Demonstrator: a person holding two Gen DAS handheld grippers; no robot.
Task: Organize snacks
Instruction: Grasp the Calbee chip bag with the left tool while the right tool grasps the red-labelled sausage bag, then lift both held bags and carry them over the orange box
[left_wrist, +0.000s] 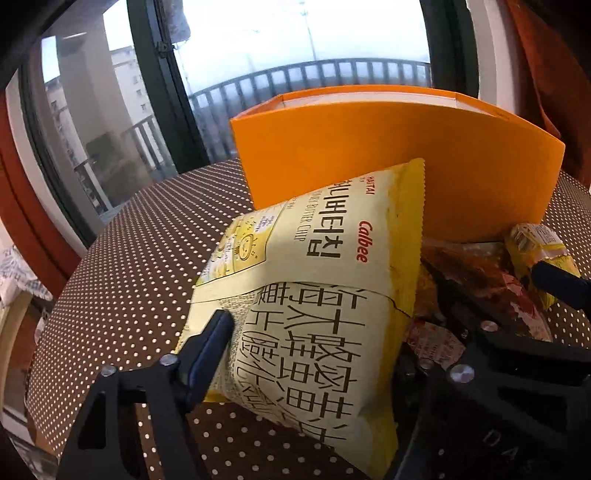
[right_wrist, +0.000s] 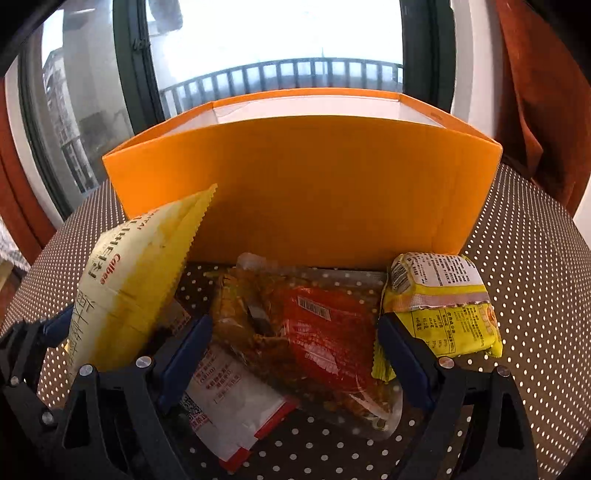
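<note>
My left gripper (left_wrist: 314, 343) is shut on a pale yellow Calbee chip bag (left_wrist: 317, 280) and holds it tilted, in front of the open orange box (left_wrist: 388, 155). The same bag (right_wrist: 125, 280) shows at the left in the right wrist view, with the left gripper's fingers (right_wrist: 59, 325) on it. My right gripper (right_wrist: 295, 354) is open, its jaws on either side of a clear red-orange snack packet (right_wrist: 314, 332) lying on the table. A small yellow packet (right_wrist: 443, 299) lies just right of it, against the orange box (right_wrist: 295, 184). A white and red packet (right_wrist: 229, 406) lies under the red-orange packet.
The table (right_wrist: 535, 295) has a brown cloth with white dots. A large window with a balcony railing (right_wrist: 280, 74) is behind the box. Rust-coloured curtains (right_wrist: 535, 92) hang at the right. The table's left edge (left_wrist: 44, 295) drops off beside the left gripper.
</note>
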